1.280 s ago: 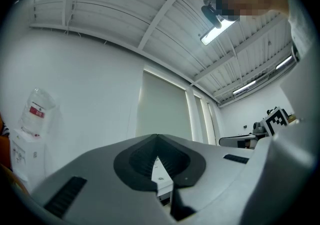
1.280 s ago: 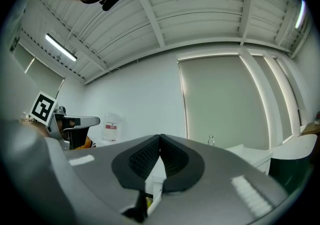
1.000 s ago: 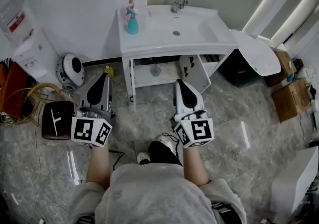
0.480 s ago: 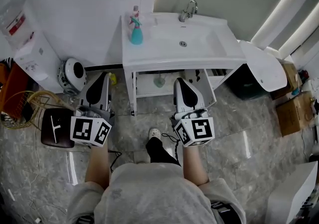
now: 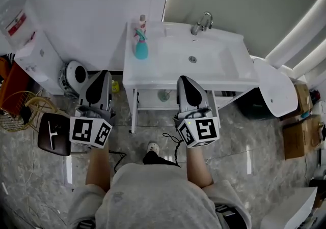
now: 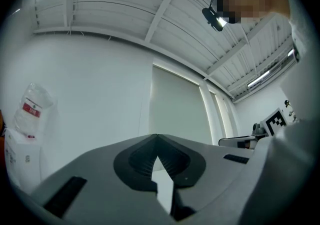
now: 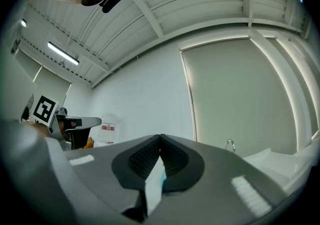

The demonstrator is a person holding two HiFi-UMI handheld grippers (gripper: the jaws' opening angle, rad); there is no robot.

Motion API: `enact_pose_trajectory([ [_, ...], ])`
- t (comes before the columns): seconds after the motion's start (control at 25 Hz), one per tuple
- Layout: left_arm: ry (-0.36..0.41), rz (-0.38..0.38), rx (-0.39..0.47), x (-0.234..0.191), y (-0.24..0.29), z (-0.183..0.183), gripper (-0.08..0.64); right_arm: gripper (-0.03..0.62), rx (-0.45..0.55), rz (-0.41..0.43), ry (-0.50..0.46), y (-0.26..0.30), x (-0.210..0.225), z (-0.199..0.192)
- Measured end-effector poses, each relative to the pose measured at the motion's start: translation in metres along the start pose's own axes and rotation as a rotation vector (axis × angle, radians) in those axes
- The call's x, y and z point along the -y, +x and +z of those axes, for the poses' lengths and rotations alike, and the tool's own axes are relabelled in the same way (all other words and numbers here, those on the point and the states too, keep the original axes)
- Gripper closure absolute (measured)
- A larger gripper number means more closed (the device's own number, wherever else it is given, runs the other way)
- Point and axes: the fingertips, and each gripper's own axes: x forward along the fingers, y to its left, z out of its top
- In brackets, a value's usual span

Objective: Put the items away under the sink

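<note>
A white sink vanity (image 5: 153, 73) stands against the wall ahead. On its left corner stand a teal spray bottle (image 5: 141, 46) and a slim bottle with a pink top (image 5: 142, 21). The faucet (image 5: 202, 23) is at the back of the basin. On the open shelf under the sink sits a small greyish item (image 5: 163, 95). My left gripper (image 5: 103, 74) is shut and empty, just left of the vanity. My right gripper (image 5: 182, 79) is also shut and empty, in front of the vanity's front edge. Both gripper views tilt upward at walls and ceiling; the faucet (image 7: 229, 144) shows at right.
A water dispenser (image 5: 31, 46) and a round white appliance (image 5: 75, 73) stand at left, with a small yellow bottle (image 5: 116, 86) by the wall. A brown stool (image 5: 53, 134) and a wire basket (image 5: 19, 110) are nearer. A white oval lid (image 5: 275, 86), a dark bin (image 5: 243, 102) and cardboard boxes (image 5: 300, 134) are right. A cable (image 5: 172, 142) lies on the floor.
The person has stepped closer to the sink, so the vanity sits lower and nearer in view and the cabinet's open door has slipped out of sight. Both grippers stay shut.
</note>
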Motion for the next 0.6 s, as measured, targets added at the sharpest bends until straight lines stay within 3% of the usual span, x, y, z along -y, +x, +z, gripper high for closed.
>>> enact_pose_trajectory([
  [0.6, 0.044, 0.078, -0.028, -0.024, 0.093, -0.032, 0.552, 0.581, -0.042, 0.159, 0.032, 0.113, 0.053, -0.039],
])
